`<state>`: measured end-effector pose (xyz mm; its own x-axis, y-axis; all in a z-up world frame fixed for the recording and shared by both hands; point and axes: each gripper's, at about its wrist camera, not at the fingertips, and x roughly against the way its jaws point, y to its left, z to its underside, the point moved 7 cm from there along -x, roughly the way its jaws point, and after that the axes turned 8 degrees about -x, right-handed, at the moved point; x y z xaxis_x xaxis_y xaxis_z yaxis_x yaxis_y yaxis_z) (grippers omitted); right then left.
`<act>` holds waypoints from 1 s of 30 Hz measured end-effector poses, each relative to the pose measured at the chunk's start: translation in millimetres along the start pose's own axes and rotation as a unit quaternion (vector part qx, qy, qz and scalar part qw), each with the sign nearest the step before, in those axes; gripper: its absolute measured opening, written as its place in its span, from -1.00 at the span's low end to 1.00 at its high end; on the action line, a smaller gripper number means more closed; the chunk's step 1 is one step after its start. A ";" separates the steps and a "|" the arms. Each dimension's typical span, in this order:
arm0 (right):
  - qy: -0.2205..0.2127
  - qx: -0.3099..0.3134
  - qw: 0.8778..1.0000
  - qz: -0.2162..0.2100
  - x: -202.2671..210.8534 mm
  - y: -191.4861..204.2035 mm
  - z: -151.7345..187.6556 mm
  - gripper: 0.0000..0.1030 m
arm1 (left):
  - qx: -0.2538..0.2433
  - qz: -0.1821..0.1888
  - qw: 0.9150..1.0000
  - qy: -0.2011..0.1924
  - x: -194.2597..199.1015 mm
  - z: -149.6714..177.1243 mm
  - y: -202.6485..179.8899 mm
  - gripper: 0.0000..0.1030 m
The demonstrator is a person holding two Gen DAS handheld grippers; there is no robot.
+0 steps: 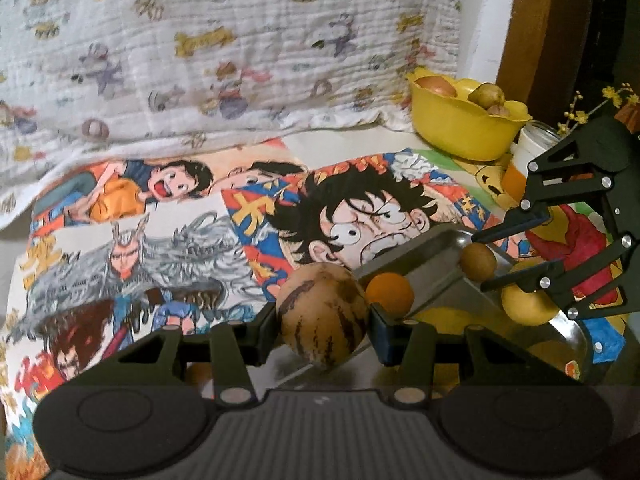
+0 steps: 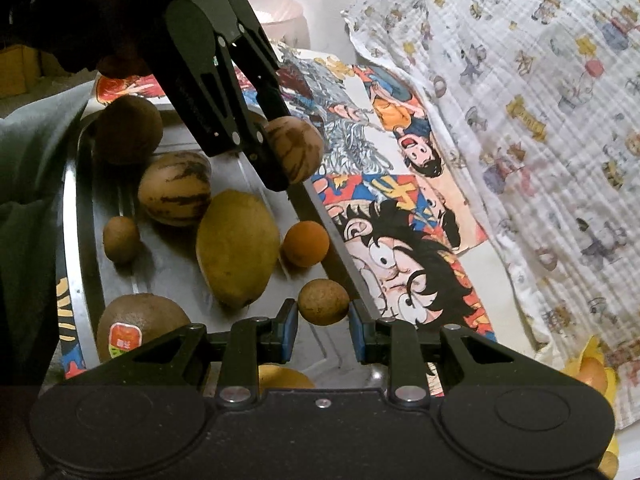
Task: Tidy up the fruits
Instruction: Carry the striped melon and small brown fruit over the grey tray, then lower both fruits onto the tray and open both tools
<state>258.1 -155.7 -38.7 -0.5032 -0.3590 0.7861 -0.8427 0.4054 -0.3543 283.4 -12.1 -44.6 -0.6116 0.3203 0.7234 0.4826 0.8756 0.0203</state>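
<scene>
While both hands hang over the steel tray (image 2: pixel 76 216), the left gripper (image 1: pixel 323 326) is clenched on a striped melon (image 1: pixel 323 316), round and tan with dark streaks. The right gripper (image 2: pixel 324 320) clamps a small brown fruit (image 2: pixel 323 302), round with no long axis. The yellow bowl (image 1: pixel 460 128) lies at two o'clock from the left gripper, and the right hand is nearer.

Dim, soft focus — fisheye-bent, dark corners.

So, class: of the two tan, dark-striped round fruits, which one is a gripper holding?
The tan striped fruit clamped in the left gripper, over the metal tray's edge; the other striped fruit lies loose inside it.
</scene>
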 end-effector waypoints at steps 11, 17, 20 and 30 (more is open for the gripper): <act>0.023 -0.013 1.000 -0.010 -18.7 -1.9 8.0 -0.43 | 0.014 0.003 1.000 0.013 -8.9 8.3 4.3 0.02; 0.031 -0.017 0.999 -0.017 -24.2 -3.4 7.7 -0.43 | 0.018 0.001 1.000 0.021 -11.7 12.7 7.7 0.02; 0.035 -0.018 0.999 -0.019 -27.0 -3.1 7.6 -0.43 | 0.017 -0.001 1.000 0.026 -12.8 14.9 8.3 0.02; 0.042 -0.030 0.998 -0.026 -31.0 -3.8 10.8 -0.43 | 0.032 0.002 0.999 0.033 -15.8 17.7 10.3 0.03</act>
<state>274.9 -155.3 -67.2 -0.4387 -0.3104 0.8433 -0.8532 0.4386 -0.2824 287.0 -1.7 -68.1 -0.5667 0.3008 0.7670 0.4422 0.8966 -0.0249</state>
